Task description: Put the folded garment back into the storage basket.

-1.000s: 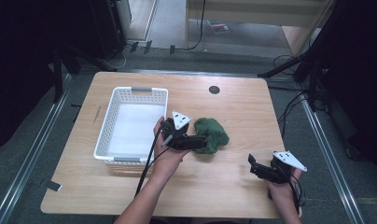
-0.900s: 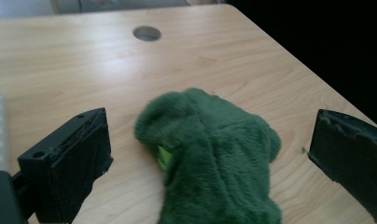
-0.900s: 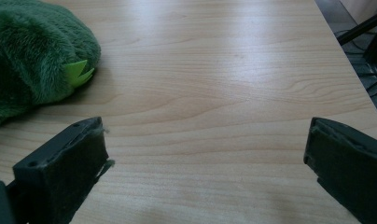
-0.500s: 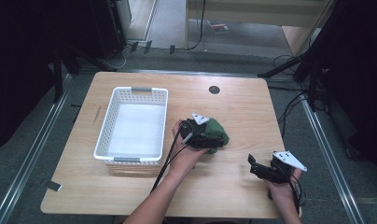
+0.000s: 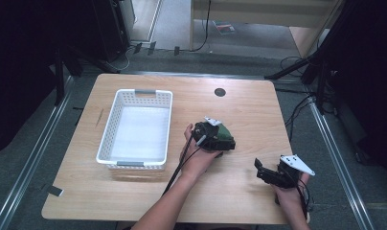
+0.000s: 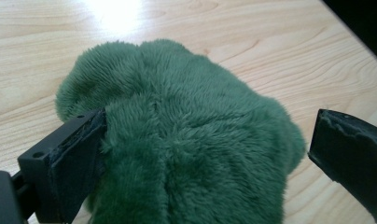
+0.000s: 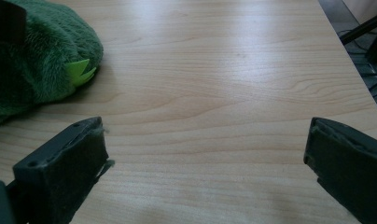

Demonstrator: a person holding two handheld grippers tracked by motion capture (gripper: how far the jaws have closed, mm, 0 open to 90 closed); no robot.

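A green plush toy lies on the wooden table, right of centre. My left gripper is down over it and open. In the left gripper view the plush toy bulges between the jaws of the left gripper; the left jaw presses into the fur and the right jaw stands clear of it. My right gripper hovers open near the front right of the table. In its own view the right gripper has bare wood between the jaws, and the plush toy with a lime-green trim lies far left.
A white plastic basket stands at the table's left half, with nothing in it. A small black round cap sits in the tabletop at the back. Cables and dark stands surround the table on the floor.
My left gripper has moved right, from beside the basket onto the green plush toy. The right gripper has stayed where it was.
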